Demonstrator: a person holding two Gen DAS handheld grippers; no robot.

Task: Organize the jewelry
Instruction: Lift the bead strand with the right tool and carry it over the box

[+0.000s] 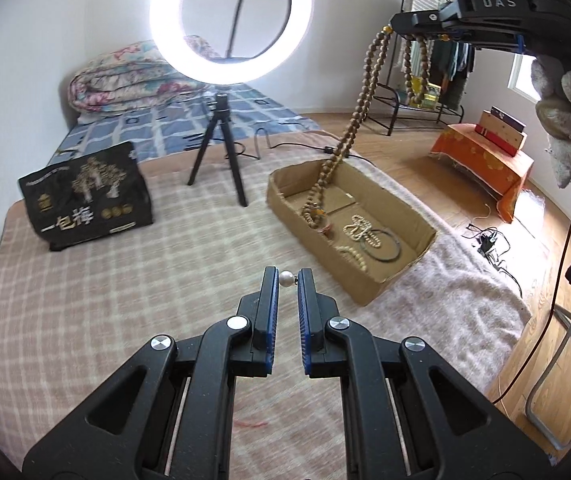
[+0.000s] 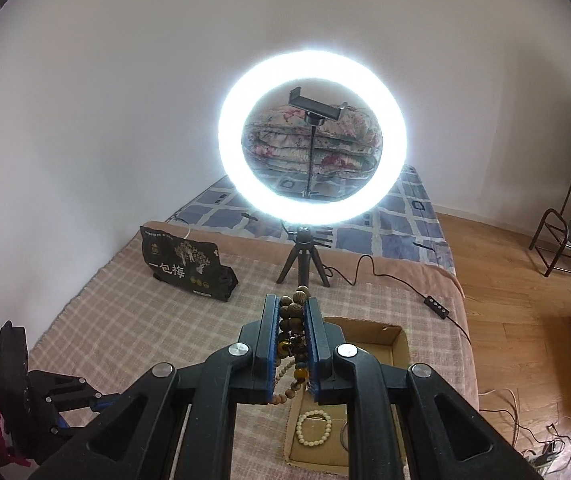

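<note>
My left gripper (image 1: 287, 280) is shut on a small pearl earring (image 1: 285, 279) at its fingertips, low over the checked blanket. My right gripper (image 2: 293, 312) is shut on a long brown wooden bead necklace (image 2: 294, 320). It also shows in the left wrist view (image 1: 417, 26), high at the upper right, with the necklace (image 1: 359, 112) hanging down into the open cardboard box (image 1: 369, 294). The necklace's lower end lies coiled on the box floor. In the box are a cream bead bracelet (image 1: 359, 232) and a dark bangle (image 1: 383, 246). The right wrist view shows the box (image 2: 399, 340) below the gripper with a cream bracelet (image 2: 314, 428).
A ring light on a black tripod (image 1: 221, 148) stands behind the box, with a cable trailing right. A black snack bag (image 1: 89, 196) stands at the back left. The blanket's edge (image 1: 497, 304) drops to the wooden floor on the right. The left gripper shows at the lower left of the right wrist view (image 2: 57, 396).
</note>
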